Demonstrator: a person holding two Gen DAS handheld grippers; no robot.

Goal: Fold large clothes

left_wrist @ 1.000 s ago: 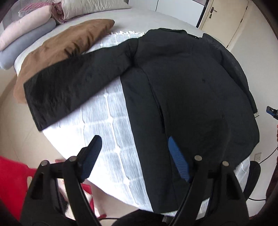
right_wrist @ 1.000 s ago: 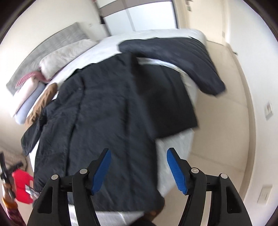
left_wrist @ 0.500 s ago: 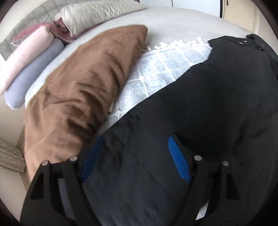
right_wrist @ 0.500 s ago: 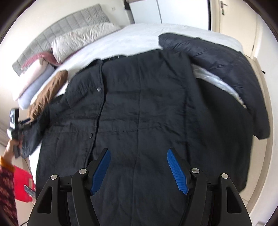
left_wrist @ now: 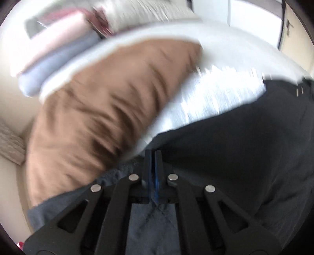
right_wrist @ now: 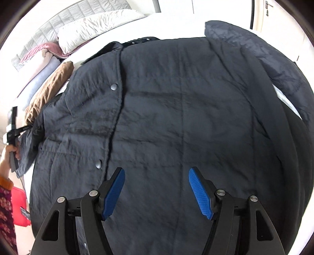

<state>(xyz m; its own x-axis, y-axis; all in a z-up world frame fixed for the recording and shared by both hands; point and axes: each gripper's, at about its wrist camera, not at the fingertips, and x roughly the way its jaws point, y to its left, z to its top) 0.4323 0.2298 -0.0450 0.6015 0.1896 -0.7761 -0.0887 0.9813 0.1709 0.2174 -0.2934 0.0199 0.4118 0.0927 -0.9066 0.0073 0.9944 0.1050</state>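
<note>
Jacket: while it lies spread flat over the bed [right_wrist: 176, 17], the dark quilted jacket [right_wrist: 176, 117] fills the centre of the right wrist view, collar toward 12 o'clock.
Left gripper [left_wrist: 152, 155]: jaws have just been closing and now are pressed together on the jacket's left sleeve [left_wrist: 225, 147], at 9 o'clock in the right wrist view.
Right gripper [right_wrist: 157, 188]: blue pads stand wide apart above the jacket body, holding nothing.
Brown pillow [left_wrist: 102, 117]: just beside the sleeve, toward 10 o'clock.
Left wrist view: blurred.
</note>
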